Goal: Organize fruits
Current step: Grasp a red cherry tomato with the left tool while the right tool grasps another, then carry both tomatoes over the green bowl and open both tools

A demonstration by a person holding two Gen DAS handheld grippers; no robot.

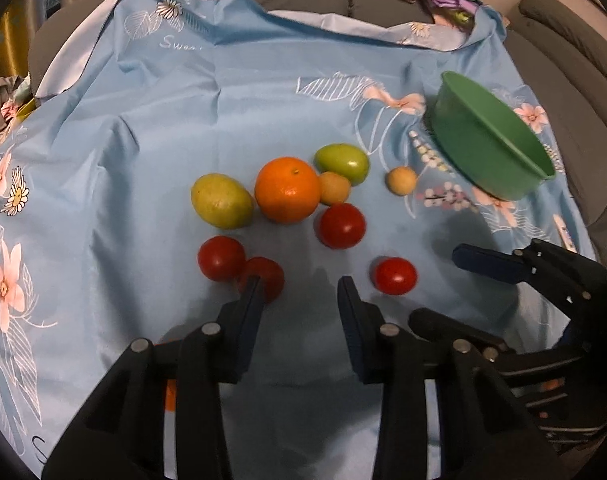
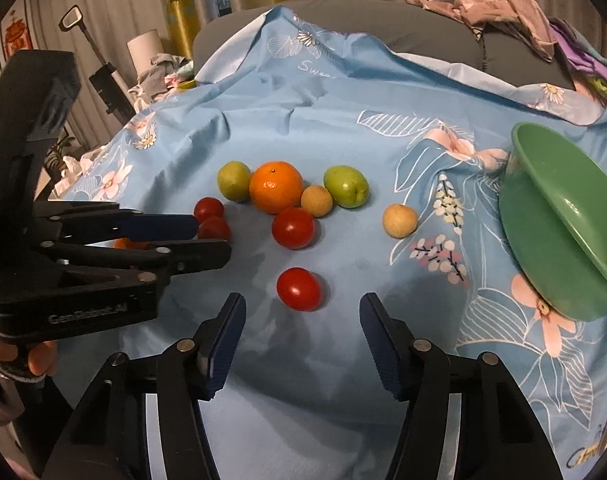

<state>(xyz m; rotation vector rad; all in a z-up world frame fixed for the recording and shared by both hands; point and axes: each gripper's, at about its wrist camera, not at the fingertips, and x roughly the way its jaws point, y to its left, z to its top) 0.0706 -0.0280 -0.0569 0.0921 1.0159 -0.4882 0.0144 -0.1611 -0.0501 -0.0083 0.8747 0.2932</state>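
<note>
Your right gripper (image 2: 301,336) hangs with its jaws spread, nothing between them, the lone tomato (image 2: 299,289) lying just ahead of the gap on the blue sheet (image 2: 263,128). Your left gripper (image 1: 301,292) is narrowed but empty too — one finger (image 1: 251,300) stands right in front of a tomato (image 1: 263,278) in the pair (image 2: 211,220) at the left, and you cannot tell whether it touches.

The tomatoes are small, round, glossy and thin-skinned; they will likely roll on this soft, wrinkled cloth and bruise under a hard squeeze, so take each across its widest middle, gently. The orange (image 1: 287,190) is firmer, pebbled and probably the heaviest — grip it at the equator. The two green fruits (image 1: 341,163) look smooth and hard, the two small tan ones (image 2: 399,221) dull and light. The green bowl (image 2: 559,216), smooth plastic, sits tilted at the right, well apart from the cluster.
</note>
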